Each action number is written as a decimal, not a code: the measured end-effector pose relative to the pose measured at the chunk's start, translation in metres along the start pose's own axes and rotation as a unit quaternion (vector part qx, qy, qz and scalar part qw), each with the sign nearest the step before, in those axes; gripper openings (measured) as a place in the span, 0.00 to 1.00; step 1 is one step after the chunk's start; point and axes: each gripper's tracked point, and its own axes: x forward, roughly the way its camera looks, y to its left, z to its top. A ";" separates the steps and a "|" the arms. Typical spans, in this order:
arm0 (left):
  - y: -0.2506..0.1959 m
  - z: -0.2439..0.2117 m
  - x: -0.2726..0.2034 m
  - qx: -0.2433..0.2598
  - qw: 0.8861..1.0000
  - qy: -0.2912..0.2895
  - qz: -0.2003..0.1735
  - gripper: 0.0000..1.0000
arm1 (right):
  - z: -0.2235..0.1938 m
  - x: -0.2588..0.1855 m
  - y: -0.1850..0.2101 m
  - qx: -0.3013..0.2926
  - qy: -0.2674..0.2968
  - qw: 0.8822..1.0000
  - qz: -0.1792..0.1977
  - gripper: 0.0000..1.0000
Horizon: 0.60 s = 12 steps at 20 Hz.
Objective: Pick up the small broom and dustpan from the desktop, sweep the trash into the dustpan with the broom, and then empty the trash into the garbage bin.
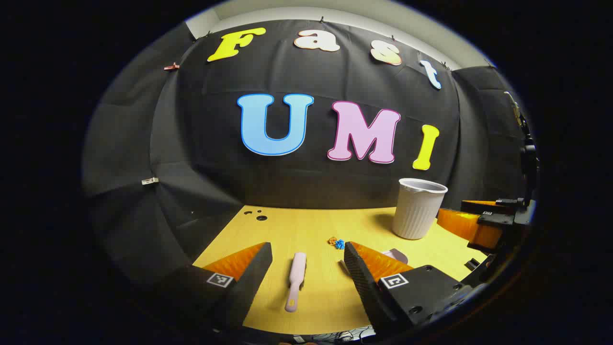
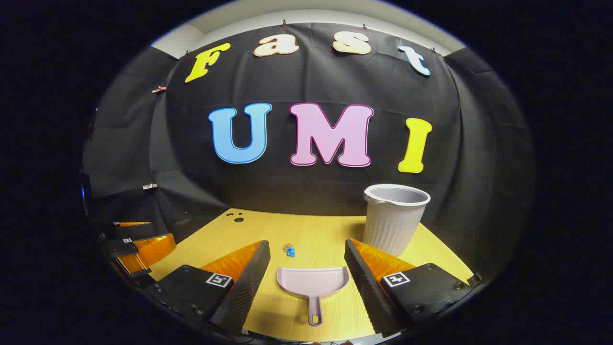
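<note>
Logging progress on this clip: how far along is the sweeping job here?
Nothing looks done yet. The broom and dustpan both lie on the desktop, ungripped. The left tool is open with the broom between its fingers; the right tool is open around the dustpan. The trash sits unswept beyond the dustpan. Grasping, sweeping and emptying into the garbage bin are left.

No readable text, perhaps tongs' coded tags [image 1: 220, 279]

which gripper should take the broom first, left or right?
Left. The broom lies between the open left gripper fingers, straight ahead. The right gripper faces the dustpan instead.
</note>
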 end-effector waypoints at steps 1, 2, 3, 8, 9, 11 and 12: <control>0.002 0.001 0.005 0.000 1.000 0.001 0.002 0.95 | -0.001 0.006 -0.001 -0.001 0.001 1.000 0.001 0.98; 0.004 0.000 0.009 -0.001 1.000 0.003 0.004 0.95 | -0.002 0.011 -0.002 -0.003 0.003 1.000 0.002 0.98; 0.005 0.000 0.013 -0.001 1.000 0.006 0.005 0.95 | -0.002 0.016 -0.004 -0.005 0.006 1.000 0.004 0.98; 0.009 -0.007 0.033 -0.003 1.000 0.020 0.013 0.96 | -0.008 0.036 -0.013 -0.003 0.018 1.000 0.006 0.98; 0.010 -0.008 0.036 -0.005 1.000 0.024 0.013 0.96 | -0.010 0.040 -0.015 -0.001 0.022 1.000 0.007 0.98; 0.008 -0.012 0.042 -0.009 0.999 0.033 0.011 0.96 | -0.015 0.048 -0.018 0.002 0.031 0.999 0.009 0.98; 0.009 -0.015 0.045 -0.010 0.999 0.037 0.011 0.96 | -0.017 0.050 -0.018 0.001 0.035 0.999 0.008 0.98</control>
